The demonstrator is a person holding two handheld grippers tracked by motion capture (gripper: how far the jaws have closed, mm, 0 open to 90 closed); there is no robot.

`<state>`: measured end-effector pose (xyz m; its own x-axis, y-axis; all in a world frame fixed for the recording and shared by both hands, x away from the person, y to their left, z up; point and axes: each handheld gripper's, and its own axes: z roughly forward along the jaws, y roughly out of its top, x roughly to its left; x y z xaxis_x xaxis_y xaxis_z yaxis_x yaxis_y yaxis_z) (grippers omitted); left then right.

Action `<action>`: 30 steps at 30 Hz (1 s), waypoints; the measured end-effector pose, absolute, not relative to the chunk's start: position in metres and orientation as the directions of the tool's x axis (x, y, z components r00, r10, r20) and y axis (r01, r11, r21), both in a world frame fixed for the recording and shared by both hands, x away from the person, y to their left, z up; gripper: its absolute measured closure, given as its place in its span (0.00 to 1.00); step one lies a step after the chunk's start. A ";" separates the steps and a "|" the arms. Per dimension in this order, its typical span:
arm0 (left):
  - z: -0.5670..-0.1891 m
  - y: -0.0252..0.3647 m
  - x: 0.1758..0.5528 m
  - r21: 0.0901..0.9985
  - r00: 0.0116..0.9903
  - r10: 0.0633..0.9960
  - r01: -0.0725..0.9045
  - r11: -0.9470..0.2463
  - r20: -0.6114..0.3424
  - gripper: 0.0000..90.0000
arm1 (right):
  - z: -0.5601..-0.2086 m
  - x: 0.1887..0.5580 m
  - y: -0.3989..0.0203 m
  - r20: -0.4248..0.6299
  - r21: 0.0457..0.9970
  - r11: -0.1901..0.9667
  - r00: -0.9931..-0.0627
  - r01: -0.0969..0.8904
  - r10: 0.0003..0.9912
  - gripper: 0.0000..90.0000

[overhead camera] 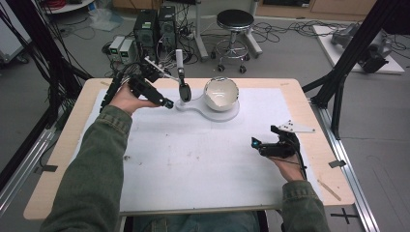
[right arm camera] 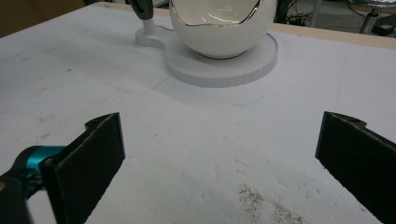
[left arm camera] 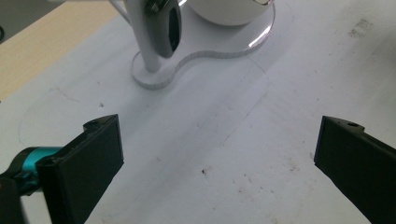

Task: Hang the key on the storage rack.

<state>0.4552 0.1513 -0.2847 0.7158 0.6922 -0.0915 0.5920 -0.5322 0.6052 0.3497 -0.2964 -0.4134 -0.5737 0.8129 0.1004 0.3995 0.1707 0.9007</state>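
Observation:
A white egg-shaped bowl (overhead camera: 221,93) with a jagged metallic rim sits on a white base (overhead camera: 230,113) at the back middle of the table. A white post (overhead camera: 179,62) rises from the base's small left lobe, and a dark silver-edged spoon-like piece (overhead camera: 184,91) hangs on it. My left gripper (overhead camera: 163,100) hovers open just left of that post, jaws wide apart with bare mat between them. In the left gripper view the post (left arm camera: 144,42) and hanging piece (left arm camera: 167,28) stand ahead. My right gripper (overhead camera: 259,145) rests open at the right. The bowl (right arm camera: 219,28) lies ahead of it.
A white mat (overhead camera: 193,154) covers the wooden table (overhead camera: 63,145). Black frame struts (overhead camera: 348,58) stand off the right edge. Behind the table are a stool (overhead camera: 234,29), computer boxes (overhead camera: 154,29) and cables on the floor.

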 end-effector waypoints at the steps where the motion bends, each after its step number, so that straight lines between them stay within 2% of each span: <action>1: -0.287 0.153 0.453 0.609 0.717 0.690 0.593 -0.527 -0.100 0.02 | -0.413 0.350 -0.296 0.101 0.900 0.171 -0.574 0.401 0.812 0.00; 21: -0.326 0.183 0.403 0.634 0.689 0.722 0.584 -0.507 -0.057 0.02 | -0.414 0.350 -0.297 0.124 0.897 0.155 -0.572 0.415 0.811 0.00; 30: -0.338 0.187 0.379 0.683 0.703 0.711 0.536 -0.496 -0.035 0.02 | -0.414 0.350 -0.297 0.127 0.894 0.156 -0.571 0.420 0.811 0.00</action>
